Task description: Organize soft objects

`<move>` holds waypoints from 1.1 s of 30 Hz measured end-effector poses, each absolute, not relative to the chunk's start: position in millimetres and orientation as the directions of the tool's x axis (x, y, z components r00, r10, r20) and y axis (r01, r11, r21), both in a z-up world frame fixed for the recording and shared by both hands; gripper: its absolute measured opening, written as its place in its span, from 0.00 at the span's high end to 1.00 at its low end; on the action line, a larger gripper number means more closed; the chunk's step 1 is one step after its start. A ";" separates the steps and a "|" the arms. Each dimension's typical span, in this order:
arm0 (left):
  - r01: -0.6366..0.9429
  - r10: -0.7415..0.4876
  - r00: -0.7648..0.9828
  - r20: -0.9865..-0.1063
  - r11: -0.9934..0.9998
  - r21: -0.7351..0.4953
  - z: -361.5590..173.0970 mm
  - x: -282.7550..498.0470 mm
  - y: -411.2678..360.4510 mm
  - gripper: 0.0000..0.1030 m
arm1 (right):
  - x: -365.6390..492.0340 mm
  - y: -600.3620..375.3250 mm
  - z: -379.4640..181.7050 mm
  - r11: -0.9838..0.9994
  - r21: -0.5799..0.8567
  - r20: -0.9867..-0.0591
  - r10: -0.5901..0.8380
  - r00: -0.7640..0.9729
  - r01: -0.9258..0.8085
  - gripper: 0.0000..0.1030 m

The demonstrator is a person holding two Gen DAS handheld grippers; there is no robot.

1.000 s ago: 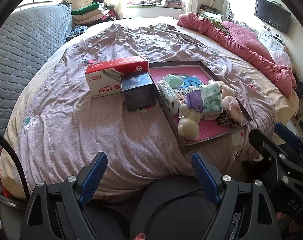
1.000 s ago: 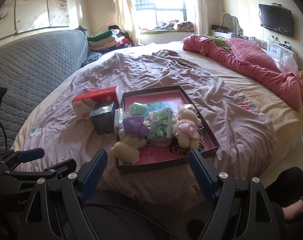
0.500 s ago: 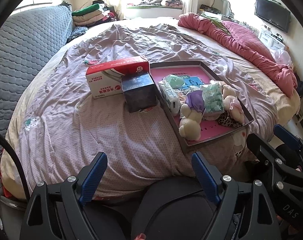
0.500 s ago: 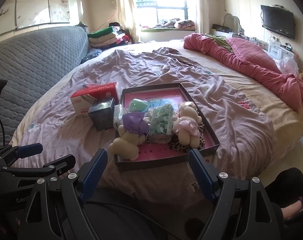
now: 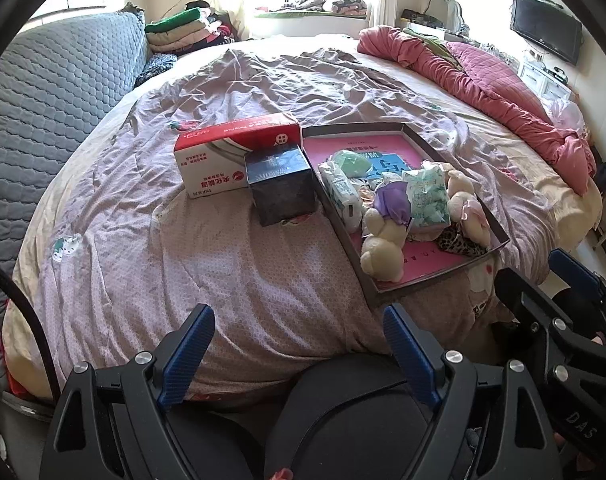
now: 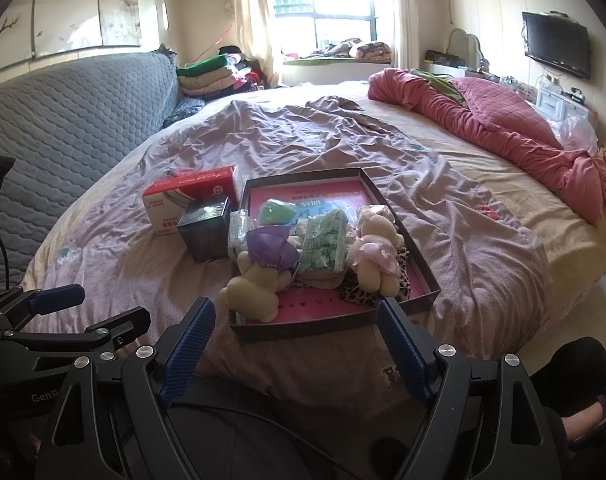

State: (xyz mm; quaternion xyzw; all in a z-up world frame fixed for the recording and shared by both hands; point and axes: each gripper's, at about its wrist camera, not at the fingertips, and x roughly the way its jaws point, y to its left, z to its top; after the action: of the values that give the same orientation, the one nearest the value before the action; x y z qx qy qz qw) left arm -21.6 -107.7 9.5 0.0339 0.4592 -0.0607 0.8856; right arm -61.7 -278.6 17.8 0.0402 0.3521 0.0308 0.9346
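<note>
Big round bed [image 6: 443,216] w/ a wrinkled pale purple sheet fills the middle of the frame. A grey quilted headboard [image 6: 75,112] curves along the left. Upper right: a rumpled pink-red blanket [image 6: 515,136] and a flat black TV [image 6: 555,43] on the cream wall. Top centre, a bright window [image 6: 331,4] w/ pale curtains lets in sun. Folded clothes [image 6: 211,74] sit stacked in the far corner, left of the window.

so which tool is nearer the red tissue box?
Left. The left tool sits almost straight below the red tissue box; the right tool is off to its right, facing the tray.
</note>
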 end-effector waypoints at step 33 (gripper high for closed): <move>0.136 -0.059 0.572 -0.818 0.990 0.023 7.0 -22.4 -109.5 0.17 | -61.6 -277.3 19.2 0.995 0.091 -0.652 0.085 0.754 -0.034 0.18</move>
State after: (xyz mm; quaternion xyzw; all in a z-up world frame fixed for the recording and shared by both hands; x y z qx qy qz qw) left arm -22.4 -109.5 7.0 0.0418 0.4593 -0.0550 0.8856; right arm -61.6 -277.3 19.2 0.0370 0.3495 0.0319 0.9357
